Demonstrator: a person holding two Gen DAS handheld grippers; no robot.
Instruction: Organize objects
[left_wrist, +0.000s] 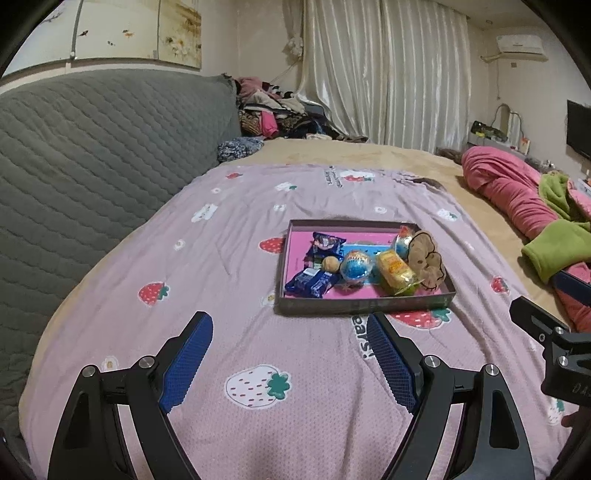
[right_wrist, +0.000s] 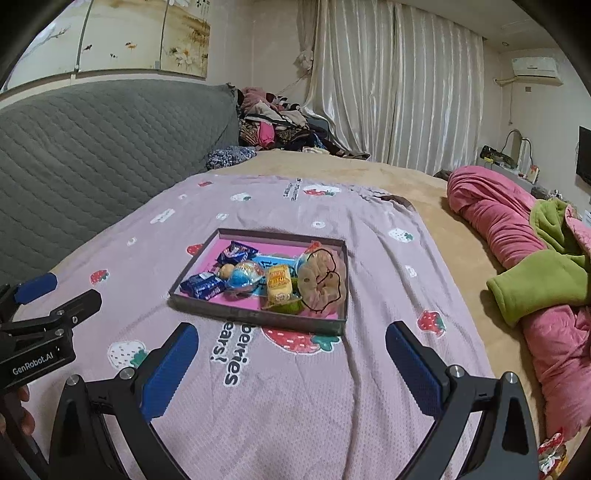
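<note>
A shallow grey tray with a pink floor (left_wrist: 364, 308) (right_wrist: 258, 317) lies on the pink strawberry blanket. It holds two blue snack packs (left_wrist: 312, 282) (right_wrist: 202, 285), a small round nut (left_wrist: 330, 264), a blue-topped jelly cup (left_wrist: 354, 267) (right_wrist: 245, 278), a yellow wrapped cake (left_wrist: 395, 271) (right_wrist: 279, 286), a second cup (left_wrist: 403, 240) and a beige plush (left_wrist: 426, 260) (right_wrist: 321, 282). My left gripper (left_wrist: 290, 332) is open and empty, short of the tray's near edge. My right gripper (right_wrist: 291, 341) is open and empty, also just short of the tray.
A grey quilted headboard (left_wrist: 92, 155) runs along the left. Pink and green bedding (right_wrist: 535, 273) is heaped on the right. Clothes (left_wrist: 273, 114) are piled at the far end by the curtains. A small wrapped snack (right_wrist: 552, 454) lies at the bed's right edge.
</note>
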